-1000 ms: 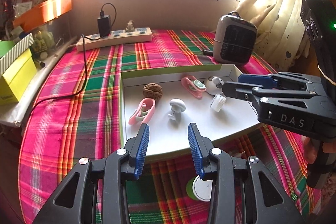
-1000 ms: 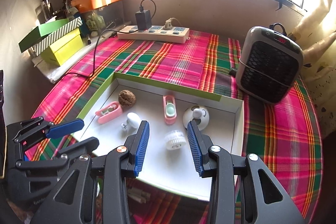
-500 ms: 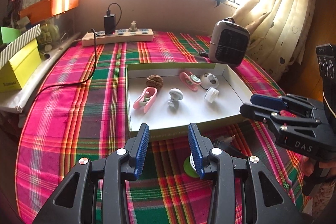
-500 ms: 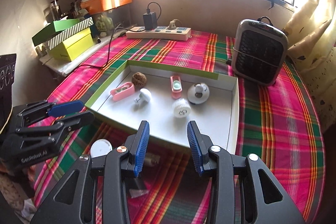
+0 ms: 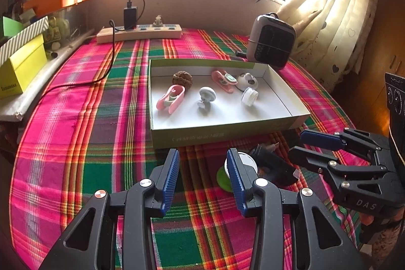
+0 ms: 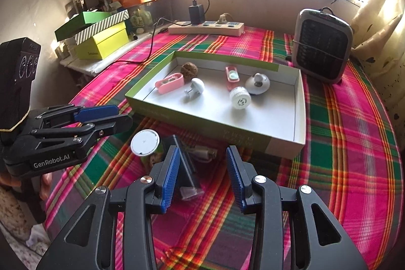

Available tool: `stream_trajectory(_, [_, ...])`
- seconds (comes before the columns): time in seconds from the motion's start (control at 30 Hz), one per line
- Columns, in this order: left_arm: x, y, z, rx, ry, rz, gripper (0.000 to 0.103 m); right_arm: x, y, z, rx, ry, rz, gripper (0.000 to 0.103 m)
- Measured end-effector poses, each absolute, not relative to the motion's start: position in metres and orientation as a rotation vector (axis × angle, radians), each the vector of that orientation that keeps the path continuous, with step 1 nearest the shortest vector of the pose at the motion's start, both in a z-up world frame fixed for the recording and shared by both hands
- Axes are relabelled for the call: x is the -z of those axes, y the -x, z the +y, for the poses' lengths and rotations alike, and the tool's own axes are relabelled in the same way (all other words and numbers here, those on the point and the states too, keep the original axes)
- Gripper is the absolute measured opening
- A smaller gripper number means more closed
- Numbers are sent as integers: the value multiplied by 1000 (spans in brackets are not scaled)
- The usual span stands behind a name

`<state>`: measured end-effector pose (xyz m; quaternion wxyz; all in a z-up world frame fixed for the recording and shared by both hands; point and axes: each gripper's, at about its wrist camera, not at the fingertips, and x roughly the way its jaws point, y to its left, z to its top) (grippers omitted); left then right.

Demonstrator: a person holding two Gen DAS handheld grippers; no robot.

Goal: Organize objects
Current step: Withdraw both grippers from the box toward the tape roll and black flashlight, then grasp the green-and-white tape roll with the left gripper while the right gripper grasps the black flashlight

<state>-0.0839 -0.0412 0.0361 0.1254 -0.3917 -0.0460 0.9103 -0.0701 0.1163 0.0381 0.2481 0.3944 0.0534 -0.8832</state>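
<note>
A shallow green-sided box [image 5: 202, 136] [image 6: 197, 125] lies on the plaid cloth. In it are a walnut [image 5: 182, 78] [image 6: 188, 68], two pink clips [image 5: 170, 98] [image 6: 169, 83], a white knob [image 5: 207, 96] [image 6: 196, 87] and a white ribbed cap [image 5: 249, 96] [image 6: 240, 98]. In front of the box lie a white-lidded round tin [image 5: 245, 161] [image 6: 144, 143] and a black adapter [image 5: 273, 166] [image 6: 187, 168]. My left gripper [image 5: 202, 163] [image 6: 124, 114] hangs open over the cloth beside the tin. My right gripper [image 6: 202, 161] [image 5: 297, 143] is open above the adapter, with nothing between its fingers.
A grey heater [image 5: 270, 42] [image 6: 322, 42] stands at the box's far right corner. A power strip [image 5: 139, 32] [image 6: 206, 27] with a plugged charger lies at the back, its black cable [image 5: 101, 72] trailing left. Yellow-green boxes [image 6: 101, 39] are stacked at the left, and a curtain [image 5: 329, 17] hangs at the right.
Both grippers have drawn back from over the box toward the near side. The tin and the adapter have come into view. Neither gripper's opening has visibly changed.
</note>
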Motion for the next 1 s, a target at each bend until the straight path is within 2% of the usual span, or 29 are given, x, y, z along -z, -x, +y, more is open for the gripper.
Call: stream_trajectory(1.0, [-27,84,-26,-2547,1159,-128,43,-13,67,98,2345,-1142,219,40])
